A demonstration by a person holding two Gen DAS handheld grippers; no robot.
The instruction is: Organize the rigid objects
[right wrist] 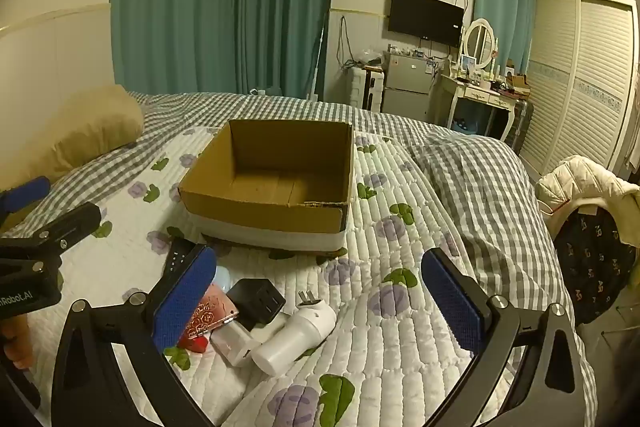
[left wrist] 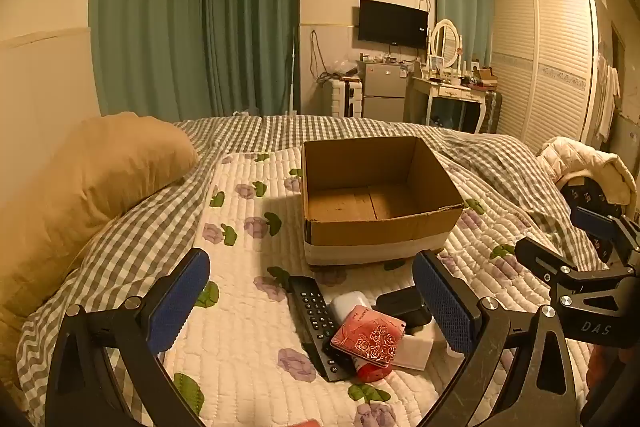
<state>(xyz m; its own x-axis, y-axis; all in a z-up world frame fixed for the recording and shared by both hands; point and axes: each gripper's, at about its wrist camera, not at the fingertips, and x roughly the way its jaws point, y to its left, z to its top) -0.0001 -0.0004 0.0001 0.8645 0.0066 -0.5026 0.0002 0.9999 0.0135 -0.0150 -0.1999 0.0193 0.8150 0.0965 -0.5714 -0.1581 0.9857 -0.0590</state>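
An open, empty cardboard box [left wrist: 416,227] [right wrist: 256,215] stands on the quilted bed. In front of it lies a small pile: a black remote control [left wrist: 316,315] [right wrist: 176,257], a pink rose-patterned case [left wrist: 370,337] [right wrist: 210,315], a black charger block [left wrist: 404,303] [right wrist: 258,301], a white plug adapter [right wrist: 296,335] and a white rounded item [left wrist: 348,301]. My left gripper [left wrist: 314,307] is open and empty, hovering over the pile. My right gripper [right wrist: 320,303] is open and empty, just right of the pile.
A tan pillow [left wrist: 92,179] lies at the left on the checked duvet [left wrist: 120,247]. A chair with a white jacket [right wrist: 580,183] stands right of the bed. Curtains, a dresser and a wardrobe stand behind.
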